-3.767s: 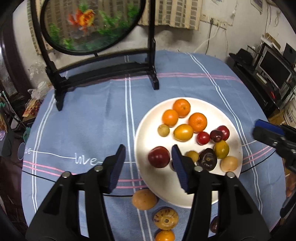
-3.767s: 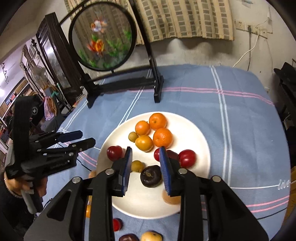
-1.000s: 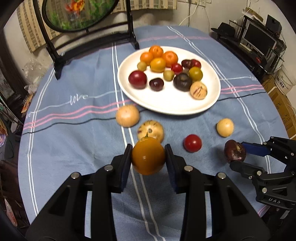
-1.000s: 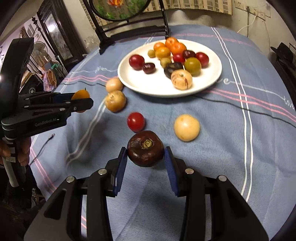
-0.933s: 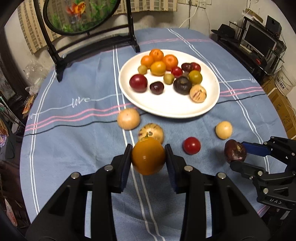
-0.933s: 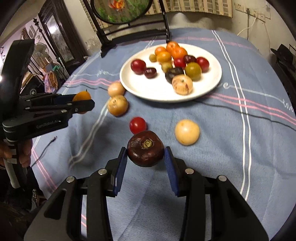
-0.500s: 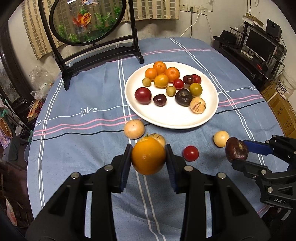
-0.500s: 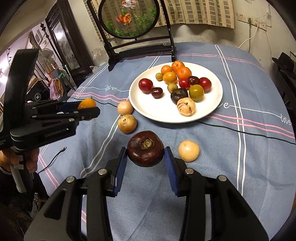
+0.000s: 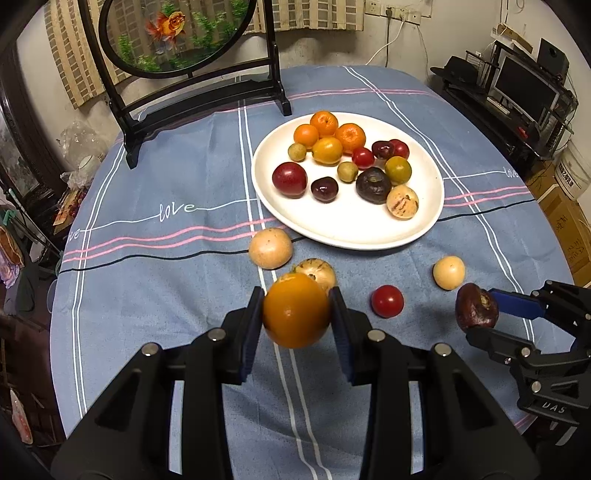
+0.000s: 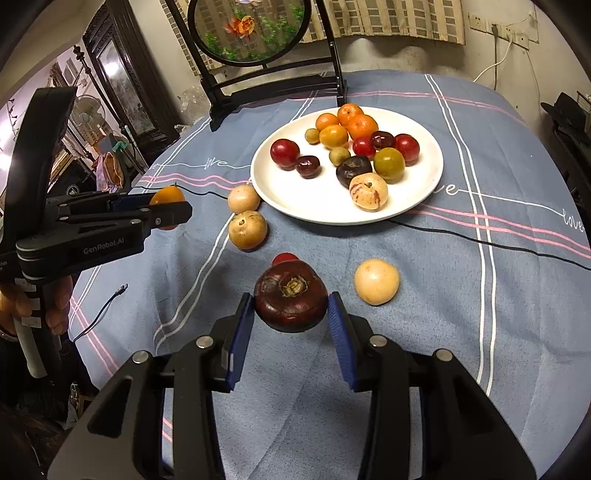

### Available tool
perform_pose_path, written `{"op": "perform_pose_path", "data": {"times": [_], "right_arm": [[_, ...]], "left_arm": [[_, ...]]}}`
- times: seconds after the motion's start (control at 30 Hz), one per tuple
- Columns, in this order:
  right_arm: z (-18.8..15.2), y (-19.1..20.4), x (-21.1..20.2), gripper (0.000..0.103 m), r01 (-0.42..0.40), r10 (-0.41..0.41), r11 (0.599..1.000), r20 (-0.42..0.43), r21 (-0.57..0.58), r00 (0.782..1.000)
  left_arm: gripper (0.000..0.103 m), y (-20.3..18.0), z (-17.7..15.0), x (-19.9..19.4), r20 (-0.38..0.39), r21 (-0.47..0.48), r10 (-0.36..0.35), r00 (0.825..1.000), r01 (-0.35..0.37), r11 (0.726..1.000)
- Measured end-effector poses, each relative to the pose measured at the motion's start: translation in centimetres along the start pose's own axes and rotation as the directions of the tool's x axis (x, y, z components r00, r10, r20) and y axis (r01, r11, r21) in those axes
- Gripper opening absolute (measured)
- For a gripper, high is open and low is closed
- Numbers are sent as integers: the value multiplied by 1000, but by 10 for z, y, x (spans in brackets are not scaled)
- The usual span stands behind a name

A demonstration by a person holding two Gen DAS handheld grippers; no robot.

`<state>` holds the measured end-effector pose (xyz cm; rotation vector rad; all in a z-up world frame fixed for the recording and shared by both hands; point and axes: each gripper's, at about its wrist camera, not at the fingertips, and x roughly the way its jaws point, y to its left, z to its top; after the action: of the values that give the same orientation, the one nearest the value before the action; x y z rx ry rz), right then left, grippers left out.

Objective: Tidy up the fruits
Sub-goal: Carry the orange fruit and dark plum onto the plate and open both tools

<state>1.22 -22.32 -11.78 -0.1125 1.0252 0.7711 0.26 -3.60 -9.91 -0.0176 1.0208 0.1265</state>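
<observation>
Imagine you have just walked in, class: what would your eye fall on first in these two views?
Probably the two fruits held above the blue cloth: an orange fruit clamped in the left gripper and a dark purple fruit in the right gripper. Beyond them a white plate crowded with orange, red and dark fruits draws the eye. Behind the plate stands a round goldfish screen.

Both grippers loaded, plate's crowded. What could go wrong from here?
1. The orange fruit and the dark purple fruit are round and pinched only at their sides; either might slip.
2. The white plate has free room mostly at its near rim, so a dropped fruit may roll off or knock its neighbours.
</observation>
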Motion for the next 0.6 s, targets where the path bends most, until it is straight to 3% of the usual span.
{"op": "perform_pose_path", "data": {"times": [0.37, 0.6], "right_arm": [[2, -6, 8, 42, 0, 1, 1000, -14, 27, 1000], [21, -14, 9, 42, 0, 0, 1000, -3, 25, 1000]], "left_arm": [[36, -4, 14, 10, -5, 16, -19, 1000, 19, 1000], [36, -6, 33, 19, -2, 35, -25, 1000, 25, 999]]}}
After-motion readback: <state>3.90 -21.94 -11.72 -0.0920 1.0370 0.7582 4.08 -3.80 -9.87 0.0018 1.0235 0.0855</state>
